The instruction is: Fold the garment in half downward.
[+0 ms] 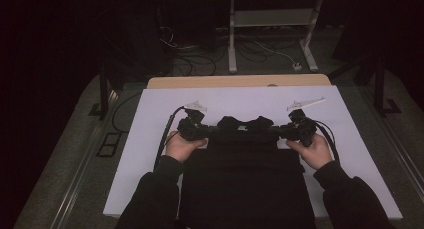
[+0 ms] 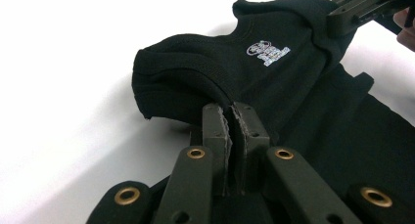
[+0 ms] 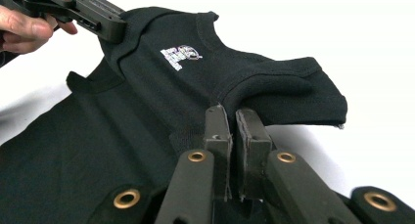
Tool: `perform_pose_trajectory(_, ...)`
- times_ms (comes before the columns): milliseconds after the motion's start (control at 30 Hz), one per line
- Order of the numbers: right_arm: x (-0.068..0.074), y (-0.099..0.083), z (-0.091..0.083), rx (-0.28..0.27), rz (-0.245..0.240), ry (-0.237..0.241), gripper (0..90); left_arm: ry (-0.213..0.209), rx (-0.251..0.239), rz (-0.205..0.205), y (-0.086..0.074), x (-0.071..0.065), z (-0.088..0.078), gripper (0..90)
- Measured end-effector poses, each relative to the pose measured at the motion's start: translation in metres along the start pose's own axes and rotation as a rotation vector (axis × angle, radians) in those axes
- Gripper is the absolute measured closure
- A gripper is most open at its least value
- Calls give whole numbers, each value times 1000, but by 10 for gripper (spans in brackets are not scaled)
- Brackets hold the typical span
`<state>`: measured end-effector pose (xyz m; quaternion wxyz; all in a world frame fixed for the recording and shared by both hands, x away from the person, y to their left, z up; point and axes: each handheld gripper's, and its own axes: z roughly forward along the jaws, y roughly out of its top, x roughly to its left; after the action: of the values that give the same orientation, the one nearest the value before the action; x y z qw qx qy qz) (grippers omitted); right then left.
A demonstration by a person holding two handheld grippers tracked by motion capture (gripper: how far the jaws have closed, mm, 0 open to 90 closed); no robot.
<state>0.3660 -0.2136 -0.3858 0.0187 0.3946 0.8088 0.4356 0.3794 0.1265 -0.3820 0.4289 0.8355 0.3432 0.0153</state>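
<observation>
Your left gripper [image 1: 212,130] and right gripper [image 1: 276,131] are each clamped on a shoulder of the black T-shirt [image 1: 245,159], holding its collar end raised above the white-covered bench [image 1: 150,139] while the rest lies flat.

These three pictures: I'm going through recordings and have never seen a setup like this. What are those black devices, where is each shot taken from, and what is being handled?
No robot here: a person stands at a table and holds a hand-held two-jaw tool in each hand. The high view looks down from above the person; the left gripper and right gripper point inward at each other. The other two pictures come from cameras riding on each tool, looking along its black jaws. On the white table cover lies a black T-shirt with a small printed label inside the collar. Each tool is clamped shut on the shirt's upper part, one on each side of the collar, which looks raised off the surface.
</observation>
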Motion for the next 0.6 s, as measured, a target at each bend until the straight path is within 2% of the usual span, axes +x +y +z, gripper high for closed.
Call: perform_pose_trajectory(600,20,-9,-15,-13,-29,17,837,-11,-29,0,-9,-18,-16,839)
